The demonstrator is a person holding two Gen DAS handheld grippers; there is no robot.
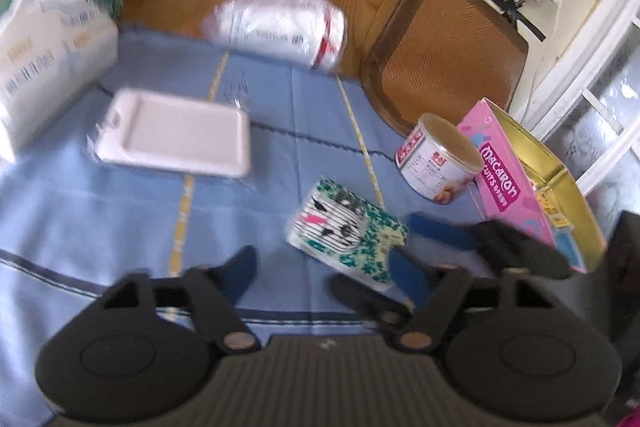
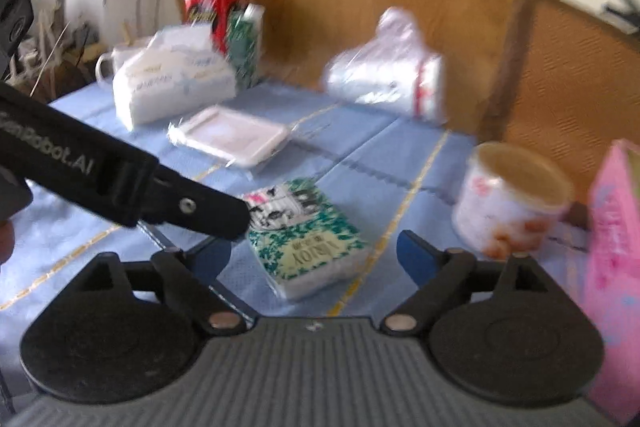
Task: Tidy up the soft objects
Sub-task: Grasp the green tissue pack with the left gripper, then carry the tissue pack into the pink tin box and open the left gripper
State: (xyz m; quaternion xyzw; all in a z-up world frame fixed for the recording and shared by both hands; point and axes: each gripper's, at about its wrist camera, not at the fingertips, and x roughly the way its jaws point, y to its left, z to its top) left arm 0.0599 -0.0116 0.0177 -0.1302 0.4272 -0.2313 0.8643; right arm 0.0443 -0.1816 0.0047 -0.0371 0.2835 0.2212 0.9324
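A small tissue pack [image 1: 344, 231] [image 2: 304, 247] with a green floral and striped wrapper lies flat on the blue tablecloth [image 1: 120, 211]. My right gripper [image 2: 316, 255] is open and straddles it, with both blue pads clear of its sides. In the left wrist view the right gripper's fingers [image 1: 440, 229] reach in from the right around the pack. My left gripper [image 1: 324, 263] stands open just in front of the pack, with only cloth between its fingers. One of its black fingers [image 2: 208, 211] touches the pack's left corner.
A white tray [image 1: 176, 131] lies mid-table, a big white tissue pack [image 1: 48, 67] at the left, a plastic-wrapped bundle [image 1: 280, 23] at the far edge. A can [image 1: 436, 159], pink macaron box [image 1: 508, 187] and gold tin [image 1: 560, 183] crowd the right. A woven chair [image 1: 448, 47] stands beyond.
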